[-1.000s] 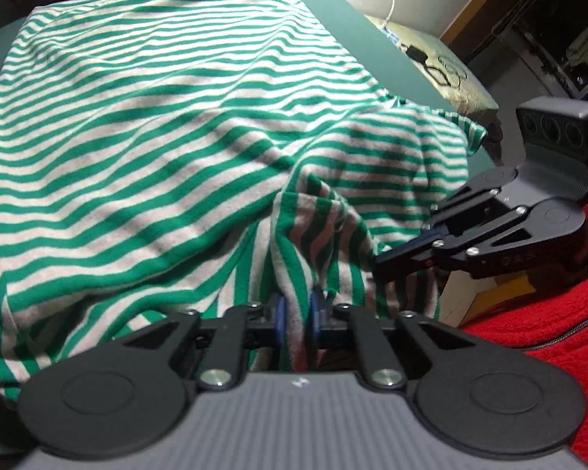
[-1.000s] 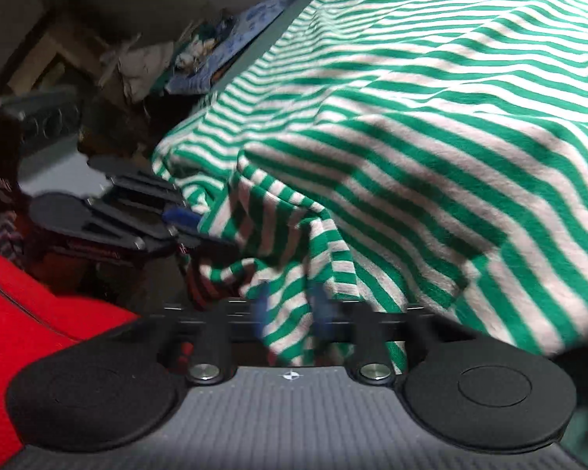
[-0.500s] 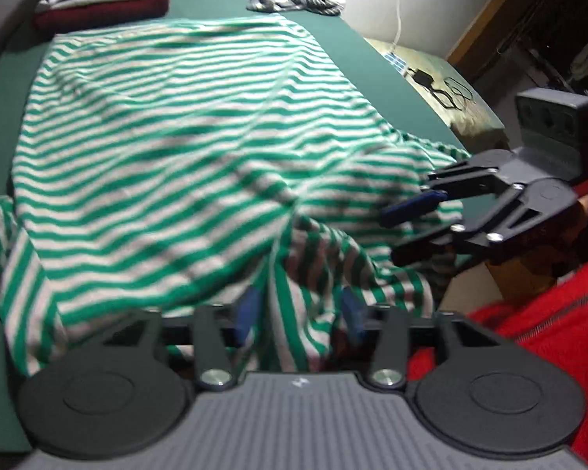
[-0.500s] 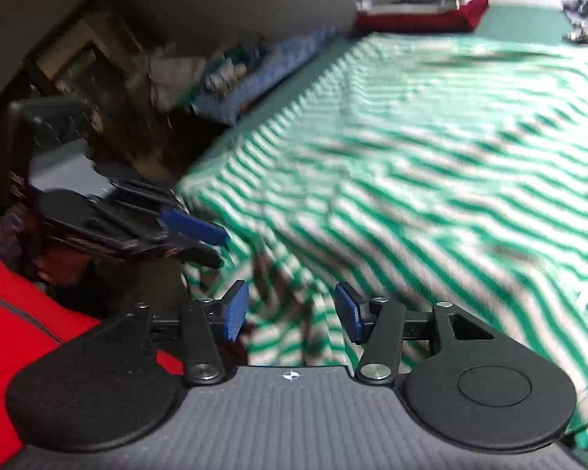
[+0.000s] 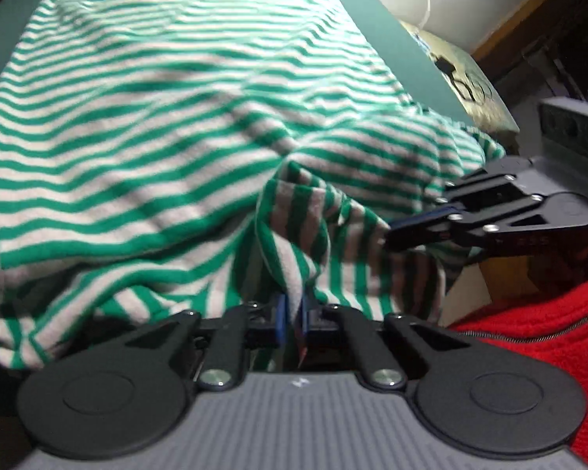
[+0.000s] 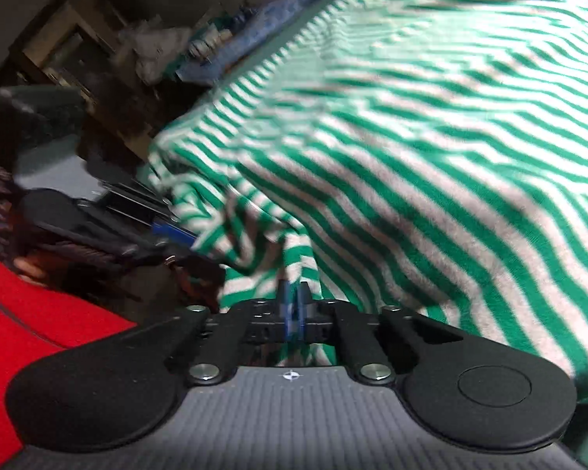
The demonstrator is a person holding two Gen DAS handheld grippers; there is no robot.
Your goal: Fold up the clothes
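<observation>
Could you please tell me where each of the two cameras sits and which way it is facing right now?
Left wrist: sits on the left gripper, looking forward over the striped shirt on the green table; its own fingers pinch fabric, and the right gripper enters from the right.
Right wrist: sits on the right gripper, looking across the striped shirt toward floor clutter at left; its fingers pinch fabric, and the left gripper shows at left.
Shared: the shirt's near edge, each other's gripper, red clothing on the person.

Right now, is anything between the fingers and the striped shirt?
No. Both grippers are shut on the shirt: the left pinches a fold at its near edge, the right another beside it. Nothing visible intervenes.
</observation>
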